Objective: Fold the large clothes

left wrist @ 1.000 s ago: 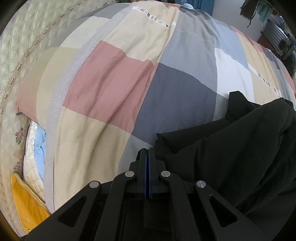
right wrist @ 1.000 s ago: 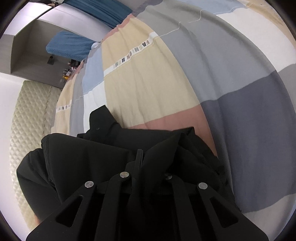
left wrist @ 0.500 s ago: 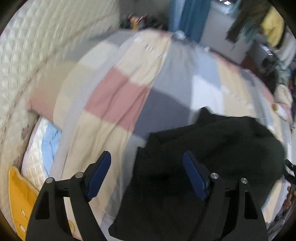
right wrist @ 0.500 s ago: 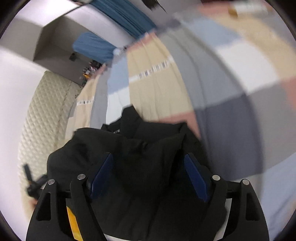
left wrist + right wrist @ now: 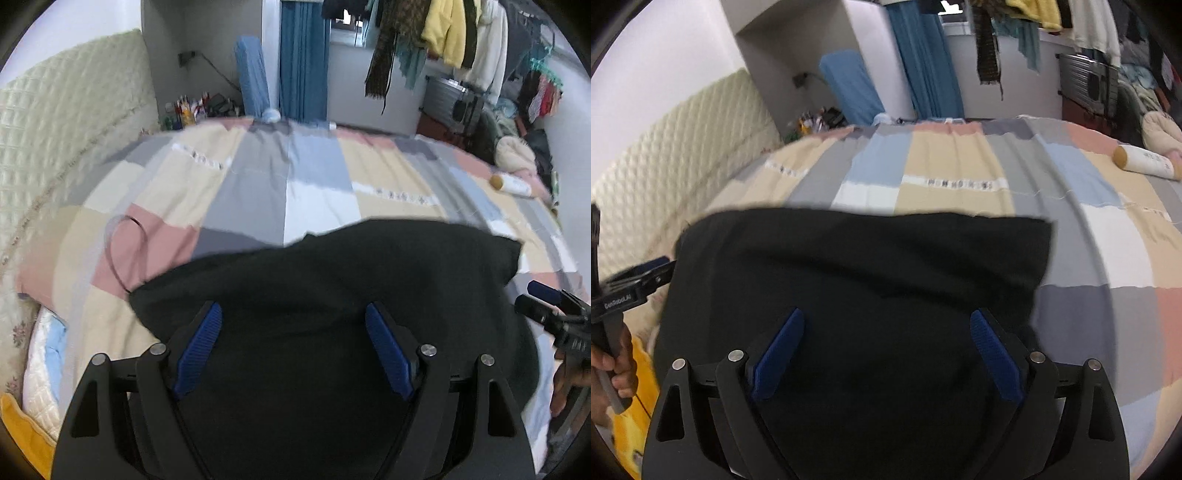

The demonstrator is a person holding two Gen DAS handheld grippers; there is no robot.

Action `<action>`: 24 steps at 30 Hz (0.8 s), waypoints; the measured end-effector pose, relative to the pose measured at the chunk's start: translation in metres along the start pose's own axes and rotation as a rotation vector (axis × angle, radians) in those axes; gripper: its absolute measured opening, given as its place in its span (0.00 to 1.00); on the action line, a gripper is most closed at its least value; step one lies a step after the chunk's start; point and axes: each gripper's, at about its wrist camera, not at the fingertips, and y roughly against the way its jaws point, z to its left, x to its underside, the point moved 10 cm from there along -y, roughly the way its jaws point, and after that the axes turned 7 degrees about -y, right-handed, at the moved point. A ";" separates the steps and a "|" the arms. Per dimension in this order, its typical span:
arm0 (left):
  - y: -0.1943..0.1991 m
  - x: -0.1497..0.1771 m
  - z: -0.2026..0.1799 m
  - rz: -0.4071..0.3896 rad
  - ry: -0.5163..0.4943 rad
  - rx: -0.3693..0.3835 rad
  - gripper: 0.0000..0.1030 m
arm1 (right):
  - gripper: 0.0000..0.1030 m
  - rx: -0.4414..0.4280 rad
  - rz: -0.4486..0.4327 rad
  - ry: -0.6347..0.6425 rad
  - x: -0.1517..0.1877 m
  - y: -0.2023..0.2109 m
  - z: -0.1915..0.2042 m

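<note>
A large black garment (image 5: 332, 280) lies folded in a broad rectangle on the patchwork bedspread (image 5: 317, 173); it also fills the middle of the right wrist view (image 5: 857, 266). My left gripper (image 5: 293, 332) is open and empty, raised above the garment's near edge. My right gripper (image 5: 886, 339) is open and empty too, above the near edge. The right gripper shows at the right edge of the left wrist view (image 5: 543, 302), and the left gripper at the left edge of the right wrist view (image 5: 639, 277).
A white bottle (image 5: 1145, 162) lies on the far right of the bed. A quilted headboard (image 5: 62, 140) runs along the left. A dark cord (image 5: 118, 254) loops on the pink patch. Hanging clothes (image 5: 443, 33) and a blue curtain (image 5: 303, 59) stand behind the bed. Yellow fabric (image 5: 639, 406) lies below left.
Both grippers were shut on the black garment a second ago; they opened, let it go and rose back. The garment now lies flatter on the bed.
</note>
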 end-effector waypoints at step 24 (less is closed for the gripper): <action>-0.062 0.004 0.009 -0.055 0.036 -0.024 0.78 | 1.00 -0.040 -0.010 -0.085 -0.011 -0.067 -0.017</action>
